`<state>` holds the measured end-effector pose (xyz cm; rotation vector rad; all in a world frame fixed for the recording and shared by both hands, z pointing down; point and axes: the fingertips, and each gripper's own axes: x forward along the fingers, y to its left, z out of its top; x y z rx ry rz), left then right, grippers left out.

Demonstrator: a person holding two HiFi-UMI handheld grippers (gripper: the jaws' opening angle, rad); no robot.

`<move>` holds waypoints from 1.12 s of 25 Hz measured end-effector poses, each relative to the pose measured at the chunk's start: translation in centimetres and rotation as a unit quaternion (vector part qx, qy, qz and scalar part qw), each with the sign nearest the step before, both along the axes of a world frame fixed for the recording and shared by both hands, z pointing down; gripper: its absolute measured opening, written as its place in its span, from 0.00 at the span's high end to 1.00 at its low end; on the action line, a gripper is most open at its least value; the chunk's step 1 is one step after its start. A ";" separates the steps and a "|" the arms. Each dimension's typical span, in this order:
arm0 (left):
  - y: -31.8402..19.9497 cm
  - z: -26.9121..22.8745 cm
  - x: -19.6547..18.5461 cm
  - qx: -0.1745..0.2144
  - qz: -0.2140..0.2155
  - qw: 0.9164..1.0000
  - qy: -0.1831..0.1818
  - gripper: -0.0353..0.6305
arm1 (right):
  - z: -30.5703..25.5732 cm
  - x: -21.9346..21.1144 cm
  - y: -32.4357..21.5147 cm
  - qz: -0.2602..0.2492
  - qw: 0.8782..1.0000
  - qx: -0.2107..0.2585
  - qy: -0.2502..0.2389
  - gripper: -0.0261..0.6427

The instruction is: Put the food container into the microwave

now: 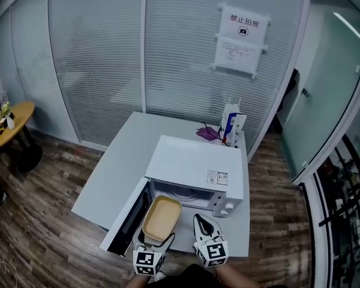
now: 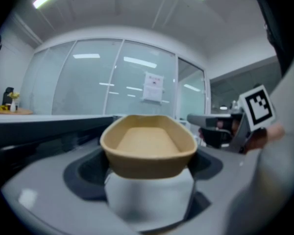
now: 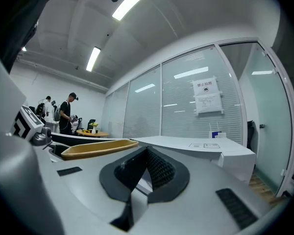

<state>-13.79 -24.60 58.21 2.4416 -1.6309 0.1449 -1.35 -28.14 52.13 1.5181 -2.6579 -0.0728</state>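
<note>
A tan oval food container (image 1: 162,218) hangs level in front of the white microwave (image 1: 195,167), whose door (image 1: 129,218) is swung open to the left. My left gripper (image 1: 156,240) is shut on the container's near end. In the left gripper view the container (image 2: 149,143) sits empty above my left gripper (image 2: 149,180). My right gripper (image 1: 203,224) is shut and holds nothing, just right of the container and below the microwave's control panel. The right gripper view shows my right gripper (image 3: 144,173) with jaws together, the container (image 3: 98,148) to its left and the microwave (image 3: 206,146) ahead.
A blue-and-white carton (image 1: 231,128) and a purple item (image 1: 207,132) stand on the white table (image 1: 114,173) behind the microwave. A glass wall with a posted notice (image 1: 241,38) runs behind. A round wooden table (image 1: 9,122) is far left. People (image 3: 66,114) stand in the distance.
</note>
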 end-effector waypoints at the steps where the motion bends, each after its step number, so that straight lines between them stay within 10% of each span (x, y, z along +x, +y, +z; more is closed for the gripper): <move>1: -0.3 0.1 0.2 -0.001 0.005 1.000 0.001 0.21 | 0.1 0.2 0.0 0.006 1.000 -0.001 0.001 0.95; 28: -9.7 7.9 5.2 -0.051 0.008 0.997 -0.050 0.21 | 5.8 5.1 -5.3 0.022 0.998 -0.058 0.017 0.95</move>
